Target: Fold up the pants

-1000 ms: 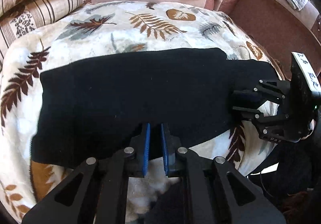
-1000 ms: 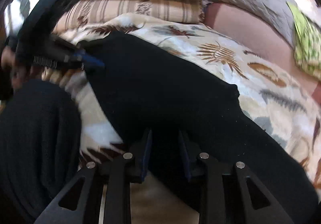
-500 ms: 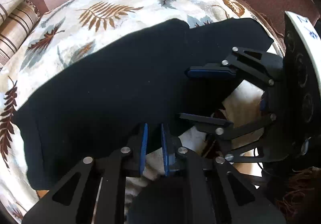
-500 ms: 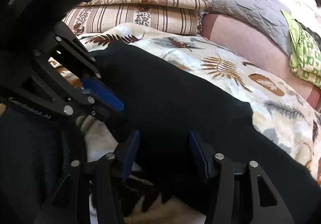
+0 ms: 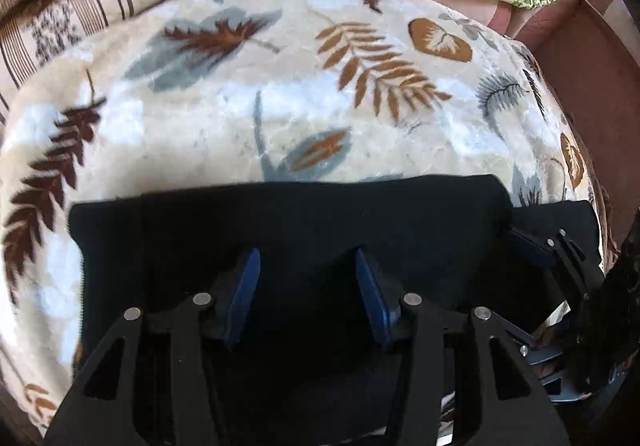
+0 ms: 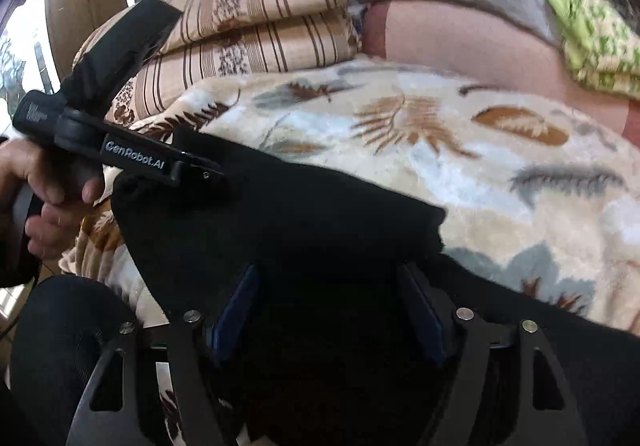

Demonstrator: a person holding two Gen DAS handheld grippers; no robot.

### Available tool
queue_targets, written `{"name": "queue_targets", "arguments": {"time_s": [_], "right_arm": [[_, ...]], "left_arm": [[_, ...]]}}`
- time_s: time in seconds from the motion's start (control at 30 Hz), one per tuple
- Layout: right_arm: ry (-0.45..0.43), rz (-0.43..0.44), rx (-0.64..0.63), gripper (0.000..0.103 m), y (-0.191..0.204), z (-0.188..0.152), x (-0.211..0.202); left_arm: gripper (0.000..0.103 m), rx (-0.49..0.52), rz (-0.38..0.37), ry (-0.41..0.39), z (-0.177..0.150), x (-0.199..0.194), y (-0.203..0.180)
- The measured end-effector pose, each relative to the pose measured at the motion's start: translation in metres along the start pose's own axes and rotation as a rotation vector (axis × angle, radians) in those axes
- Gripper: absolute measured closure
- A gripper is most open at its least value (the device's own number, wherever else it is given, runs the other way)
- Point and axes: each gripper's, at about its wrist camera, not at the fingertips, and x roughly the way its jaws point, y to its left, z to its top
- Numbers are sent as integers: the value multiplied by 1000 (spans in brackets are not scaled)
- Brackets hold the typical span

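Your left gripper (image 5: 308, 286) hovers spread wide, gripping nothing, directly over the black pants (image 5: 304, 222). Those pants lie on the leaf-print blanket (image 5: 240, 118), their long axis running left to right across your reach. Your right gripper (image 6: 332, 306), equally wide and empty, sits over their right end, so both are equally near.

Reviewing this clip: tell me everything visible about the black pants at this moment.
The black pants are a plain, matte, soft-looking fabric, lying flat as a wide folded band on the leaf-print blanket. In the left wrist view a second layer sticks out at the right end. The left tongs and right tongs both stand open, jaws apart above the cloth and gripping nothing; whether their tips touch it cannot be told. No waistband, pockets or seams can be made out.
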Motion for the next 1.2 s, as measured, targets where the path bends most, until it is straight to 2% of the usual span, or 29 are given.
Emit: {"name": "queue_targets", "arguments": {"time_s": [0.07,0.13,0.2,0.27,0.33,0.4,0.47,0.5,0.53,0.57,0.63,0.67,0.73,0.8,0.93,1.0,1.07,1.13,1.2], "right_arm": [[-40,-19,13,29,-5,1,-25],[-66,-68,6,29,-11,4,-43],[-92,-138,22,26,-32,-4,-69],[-98,-196,99,23,-60,-14,-84],[-99,-270,221,23,-94,-28,-99],[-86,-290,359,23,-132,-47,-112],[-7,-302,431,21,-159,-67,-106],[12,-282,444,20,-167,-77,-102],[-40,-252,410,20,-167,-82,-106],[-37,-245,403,19,-166,-81,-106],[-20,-248,378,14,-161,-79,-106],[-5,-251,355,12,-158,-78,-103],[12,-262,327,14,-156,-75,-107],[-49,-241,379,16,-160,-76,-125],[-224,-205,556,14,-177,-99,-193],[-256,-225,631,13,-187,-115,-214],[-272,-237,716,13,-196,-137,-229],[-244,-215,783,13,-203,-154,-231],[-215,-197,784,13,-204,-159,-225]], "left_arm": [[54,-11,-65,-61,6,-17,-12],[47,-19,-137,-123,8,-30,-33],[28,-46,-216,-168,7,-39,-53],[18,-97,-313,-212,5,-37,-78],[18,-104,-353,-205,6,-23,-103],[18,-97,-337,-195,0,-3,-126],[18,-107,-304,-177,-13,22,-138],[19,-109,-277,-169,-20,35,-141],[19,-92,-252,-210,-28,42,-143],[18,-51,-227,-292,-36,39,-147],[15,7,-175,-295,-38,36,-157],[12,18,-173,-293,-38,35,-159],[10,9,-195,-297,-38,36,-157],[10,-12,-225,-307,-39,34,-151],[10,-46,-261,-311,-40,35,-146],[8,-60,-275,-312,-40,35,-145],[5,-71,-296,-312,-40,35,-144],[3,-69,-303,-311,-39,36,-146],[1,-65,-302,-311,-39,36,-147]]}}
